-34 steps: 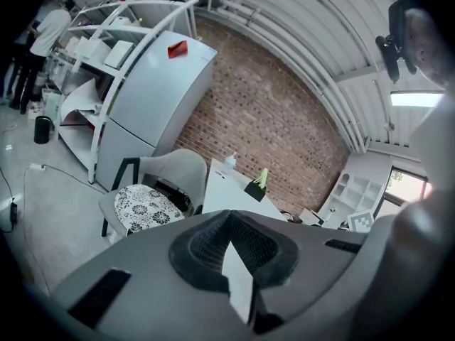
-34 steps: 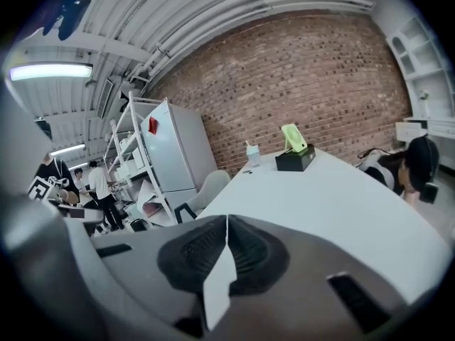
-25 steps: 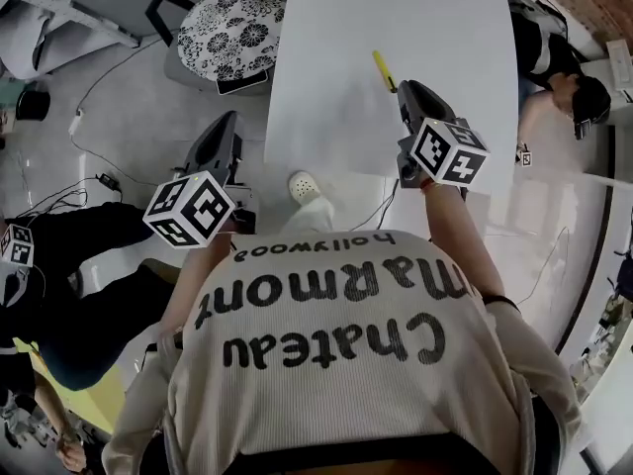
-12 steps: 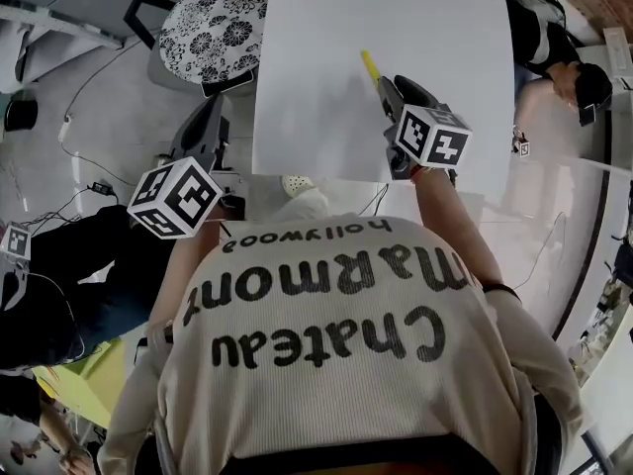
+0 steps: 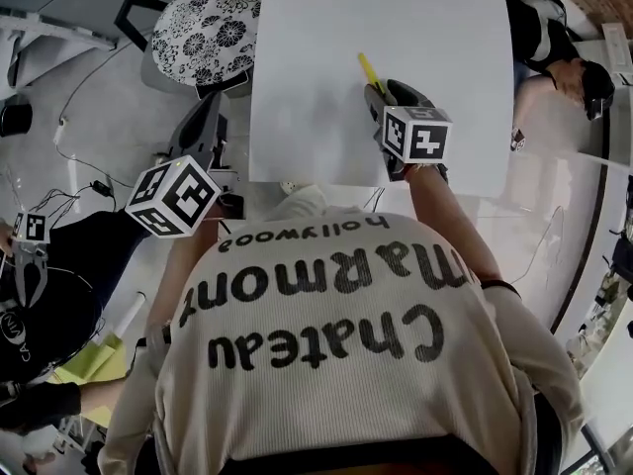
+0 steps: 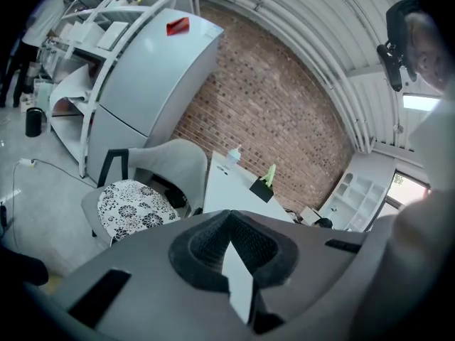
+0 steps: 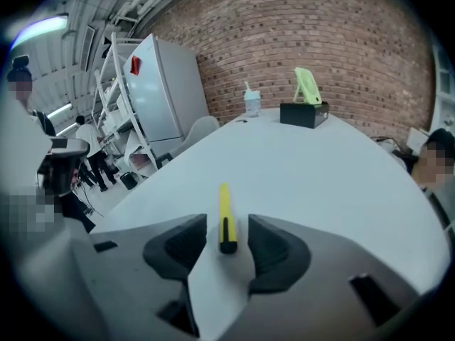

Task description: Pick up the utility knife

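Right tongs (image 7: 227, 224) opening around the slim yellow-and-black utility knife (image 7: 225, 203) lying on the white table (image 7: 320, 169); grip and lift yet to come. Left tongs (image 6: 231, 222) pressed together, empty.

The head view looks steeply down from over the person's shoulders onto the table (image 5: 326, 57) and floor (image 5: 99, 107), from well above. The right gripper view sits low and close over the tabletop, facing along it to the brick wall (image 7: 284, 34). Both show the knife (image 5: 368, 70). The left gripper view faces nearly level across the room, sharing the chair (image 6: 131, 203) with the head view and the wall with the right gripper view.
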`<action>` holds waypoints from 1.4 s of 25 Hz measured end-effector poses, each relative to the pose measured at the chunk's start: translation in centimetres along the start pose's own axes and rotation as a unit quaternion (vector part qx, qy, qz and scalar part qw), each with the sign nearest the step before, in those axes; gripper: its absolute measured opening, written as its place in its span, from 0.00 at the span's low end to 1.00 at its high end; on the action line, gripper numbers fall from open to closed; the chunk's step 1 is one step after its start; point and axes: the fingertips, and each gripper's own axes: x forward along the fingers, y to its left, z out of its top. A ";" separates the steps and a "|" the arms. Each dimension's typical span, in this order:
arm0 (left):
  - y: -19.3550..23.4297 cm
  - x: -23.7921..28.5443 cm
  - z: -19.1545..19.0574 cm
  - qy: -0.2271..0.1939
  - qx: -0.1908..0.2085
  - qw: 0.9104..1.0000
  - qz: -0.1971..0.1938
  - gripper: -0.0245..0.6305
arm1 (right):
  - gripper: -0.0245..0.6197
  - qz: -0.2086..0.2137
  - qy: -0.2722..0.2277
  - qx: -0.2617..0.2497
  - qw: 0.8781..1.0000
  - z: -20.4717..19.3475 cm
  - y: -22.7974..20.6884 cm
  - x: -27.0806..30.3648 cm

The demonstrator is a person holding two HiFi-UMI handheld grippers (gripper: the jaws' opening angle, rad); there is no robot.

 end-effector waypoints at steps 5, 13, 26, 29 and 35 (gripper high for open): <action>0.6 -0.5 -0.6 -0.004 -0.009 1.000 0.007 0.04 | 0.33 -0.014 0.018 -0.051 0.998 -0.6 0.4 0.6; 1.3 -3.6 -2.3 -0.015 -0.022 0.999 0.030 0.04 | 0.33 -0.017 0.049 -0.071 0.996 -0.6 0.6 0.9; 0.8 -11.0 -6.5 -0.045 -0.053 0.993 0.090 0.04 | 0.20 -0.010 0.059 -0.079 0.995 -1.0 0.6 0.0; 0.1 -12.6 -8.0 -0.046 -0.058 0.992 0.098 0.04 | 0.17 -0.006 0.061 -0.073 0.995 -1.3 0.7 -0.1; -1.4 -14.6 -9.2 -0.057 -0.057 0.991 0.110 0.04 | 0.14 0.007 0.073 -0.053 0.996 -1.9 0.6 -0.5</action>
